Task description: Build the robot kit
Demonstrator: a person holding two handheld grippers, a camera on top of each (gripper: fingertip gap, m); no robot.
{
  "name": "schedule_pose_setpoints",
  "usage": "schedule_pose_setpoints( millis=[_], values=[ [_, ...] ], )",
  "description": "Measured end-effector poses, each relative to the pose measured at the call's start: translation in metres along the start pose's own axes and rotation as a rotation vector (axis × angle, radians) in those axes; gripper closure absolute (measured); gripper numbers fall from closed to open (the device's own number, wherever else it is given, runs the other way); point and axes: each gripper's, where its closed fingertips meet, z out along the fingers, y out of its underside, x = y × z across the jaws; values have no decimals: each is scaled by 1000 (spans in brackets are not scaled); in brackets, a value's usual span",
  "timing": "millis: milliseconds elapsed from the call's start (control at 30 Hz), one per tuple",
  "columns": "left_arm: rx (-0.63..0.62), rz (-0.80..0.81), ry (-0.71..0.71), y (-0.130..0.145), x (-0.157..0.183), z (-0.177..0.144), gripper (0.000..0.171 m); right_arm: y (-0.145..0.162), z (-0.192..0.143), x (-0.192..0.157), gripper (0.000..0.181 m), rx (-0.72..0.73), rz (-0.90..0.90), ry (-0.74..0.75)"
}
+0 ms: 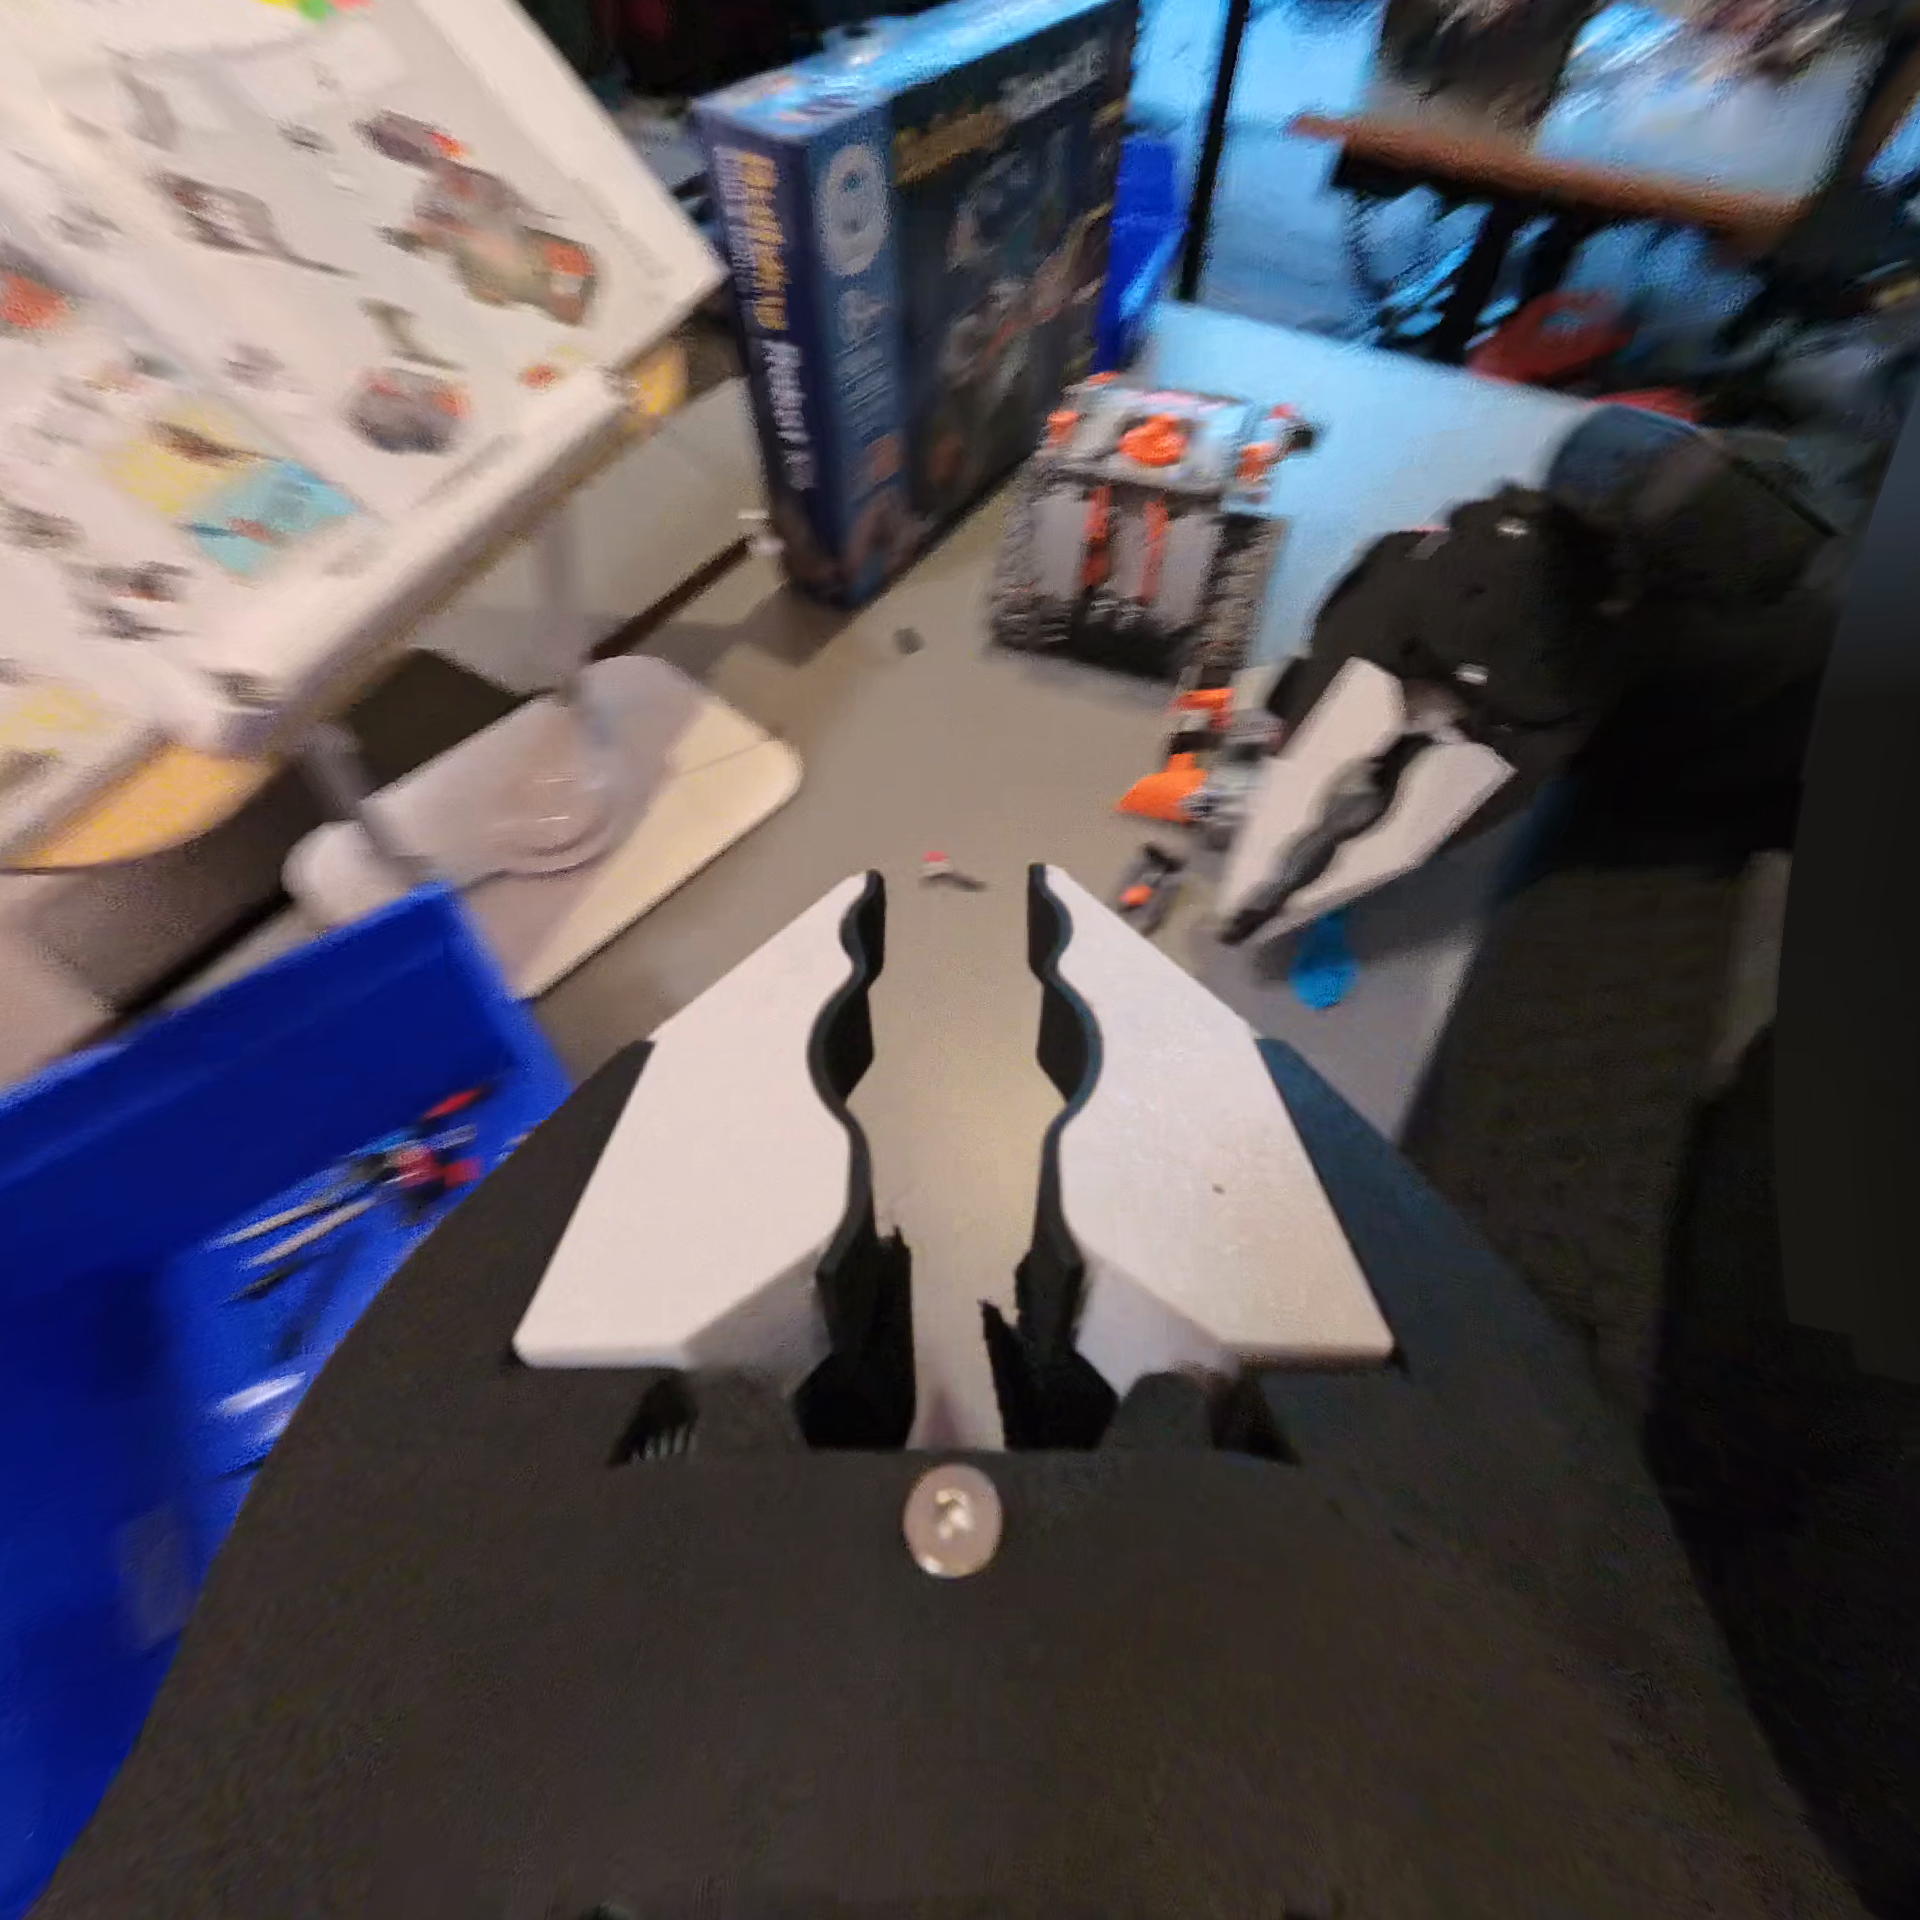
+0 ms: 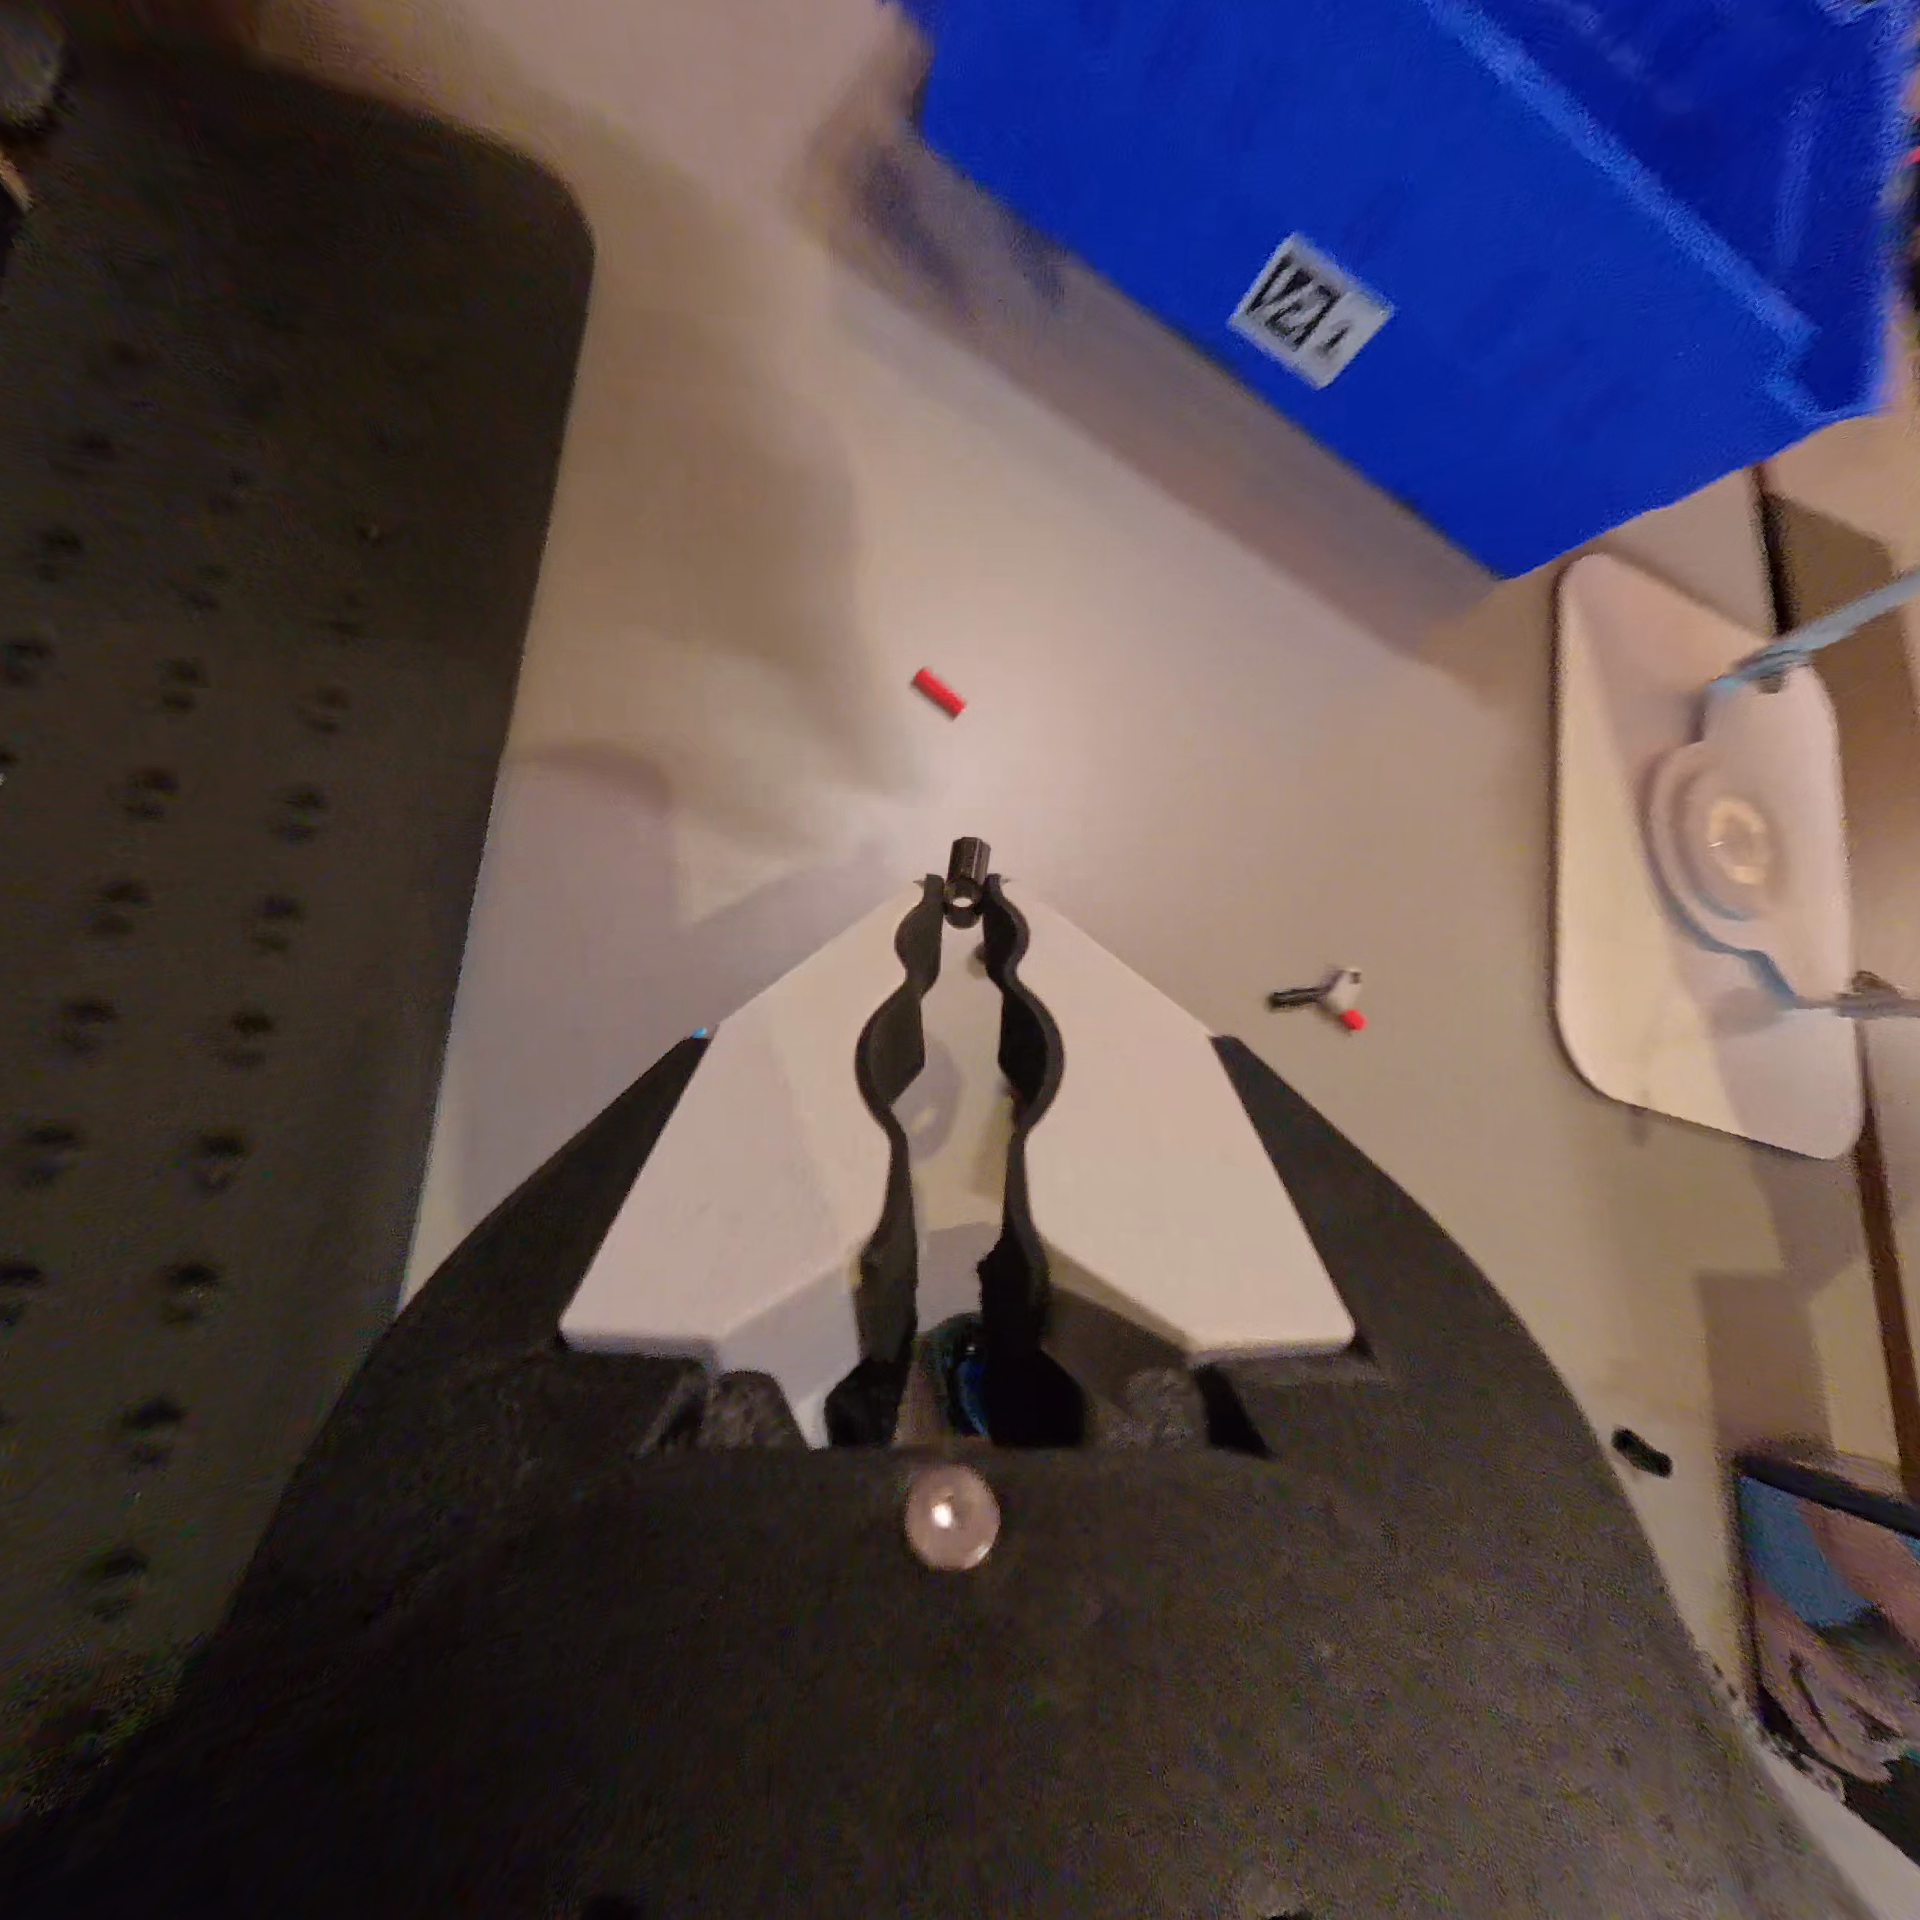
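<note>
We saw that each tool, left tool (image 1: 956, 894) and right tool (image 2: 961, 896), had white wedge fingers (image 1: 727, 1143), wavy black inner pads (image 2: 894, 1039), a black body and a silver screw (image 1: 952, 1521).

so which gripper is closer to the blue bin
Left. The left gripper sits right beside the blue bin; the right gripper is farther off, shut on a small black piece.

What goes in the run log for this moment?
left gripper: open, empty | right gripper: shut on small black sleeve | red peg: loose on table
</note>
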Motion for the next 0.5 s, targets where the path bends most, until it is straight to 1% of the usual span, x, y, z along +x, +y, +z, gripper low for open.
schedule_pose_setpoints(
  millis=[67, 100, 167, 200, 233, 300, 400, 500],
  values=[
    [-56, 70, -127, -9, -31, -18, 146, 12, 10, -6, 175, -97, -51, 0],
    [-106, 102, -165, -6, -44, -24, 146, 18, 14, -6, 175, -136, -73, 9],
    [-221, 105, -239, 8, -74, -34, 146, 23, 20, -8, 175, -169, -95, 13],
    [-249, 100, -251, 14, -85, -37, 146, 24, 21, -8, 175, -178, -100, 14],
    [-283, 85, -230, 22, -92, -38, 146, 25, 23, -9, 175, -185, -104, 10],
    [-340, 49, -239, 39, -115, -41, 146, 27, 26, -10, 175, -190, -101, 4],
    [-437, 19, -215, 66, -142, -40, 146, 31, 30, -10, 175, -198, -100, -1],
    [-528, -10, -156, 90, -155, -33, 147, 33, 33, -14, 175, -194, -120, -25]
  ],
)
